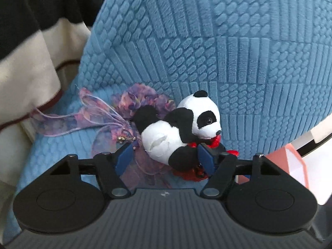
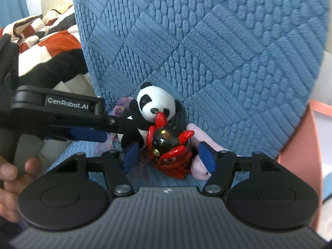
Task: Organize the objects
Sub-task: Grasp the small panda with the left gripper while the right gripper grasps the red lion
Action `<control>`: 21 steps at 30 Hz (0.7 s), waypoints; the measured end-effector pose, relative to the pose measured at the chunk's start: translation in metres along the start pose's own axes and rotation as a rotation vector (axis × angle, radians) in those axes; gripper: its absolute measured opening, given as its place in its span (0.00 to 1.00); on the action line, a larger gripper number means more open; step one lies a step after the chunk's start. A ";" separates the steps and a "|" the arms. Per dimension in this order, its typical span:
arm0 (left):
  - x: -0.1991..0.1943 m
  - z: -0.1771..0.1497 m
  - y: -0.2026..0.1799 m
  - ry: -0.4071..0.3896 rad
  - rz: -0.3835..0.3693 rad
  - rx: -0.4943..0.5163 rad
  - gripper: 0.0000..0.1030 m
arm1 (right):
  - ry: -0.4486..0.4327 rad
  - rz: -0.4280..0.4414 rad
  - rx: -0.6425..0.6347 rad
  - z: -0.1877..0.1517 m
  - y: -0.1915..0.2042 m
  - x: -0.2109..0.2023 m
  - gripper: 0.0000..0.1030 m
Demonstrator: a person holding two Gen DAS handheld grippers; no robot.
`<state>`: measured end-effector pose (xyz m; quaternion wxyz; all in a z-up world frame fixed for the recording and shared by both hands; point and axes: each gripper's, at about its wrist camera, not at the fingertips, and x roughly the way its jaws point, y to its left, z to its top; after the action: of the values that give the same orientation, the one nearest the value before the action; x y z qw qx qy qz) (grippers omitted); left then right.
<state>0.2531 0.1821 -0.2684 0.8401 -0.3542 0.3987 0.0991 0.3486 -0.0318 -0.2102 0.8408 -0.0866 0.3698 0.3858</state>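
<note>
A small panda plush (image 1: 178,128) lies on its side on a blue textured seat (image 1: 62,151), against a blue cushion (image 1: 228,41). My left gripper (image 1: 165,158) stands open around the panda's lower body, with a gap at the left pad. Behind the panda lies a purple organza ribbon flower (image 1: 128,103). A glossy black and red ornament (image 2: 168,143) with red cord sits in front of the panda (image 2: 155,103). My right gripper (image 2: 169,157) is open on either side of the ornament, its pads clear of it. The left gripper (image 2: 119,129) reaches in from the left to the panda.
A pale pink plush piece (image 2: 197,168) lies right of the ornament, by the right pad. A black, white and red striped blanket (image 2: 47,41) is bunched at the left. A salmon-coloured box (image 1: 290,166) stands at the right. A person's hand (image 2: 12,176) holds the left gripper's handle.
</note>
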 end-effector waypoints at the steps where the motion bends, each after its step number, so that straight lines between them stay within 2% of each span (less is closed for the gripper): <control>1: 0.003 0.001 0.001 0.007 -0.005 -0.006 0.72 | 0.005 0.002 0.004 0.001 0.000 0.005 0.64; 5: 0.016 0.003 -0.001 0.031 -0.003 0.001 0.72 | 0.012 0.005 0.000 0.004 -0.003 0.014 0.63; 6: 0.019 0.003 -0.001 0.037 0.000 0.006 0.72 | 0.016 0.011 -0.002 0.004 -0.003 0.016 0.57; 8: 0.024 0.003 -0.002 0.037 0.004 0.008 0.72 | 0.027 0.013 -0.006 0.005 -0.003 0.019 0.52; 12: 0.032 0.003 -0.002 0.033 0.006 0.003 0.71 | 0.024 0.010 -0.005 0.005 -0.006 0.017 0.51; 13: 0.032 0.003 -0.003 0.028 0.006 0.005 0.66 | 0.024 0.003 -0.001 0.004 -0.008 0.015 0.51; 16: 0.030 0.001 -0.006 0.026 0.026 0.023 0.59 | 0.026 -0.015 -0.014 0.002 -0.006 0.009 0.51; 21: 0.016 -0.006 -0.012 0.001 0.023 0.035 0.57 | 0.040 -0.034 -0.022 0.000 0.000 0.007 0.51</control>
<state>0.2654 0.1670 -0.2765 0.8448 -0.3350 0.4048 0.1014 0.3516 -0.0277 -0.2147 0.8387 -0.1100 0.3806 0.3737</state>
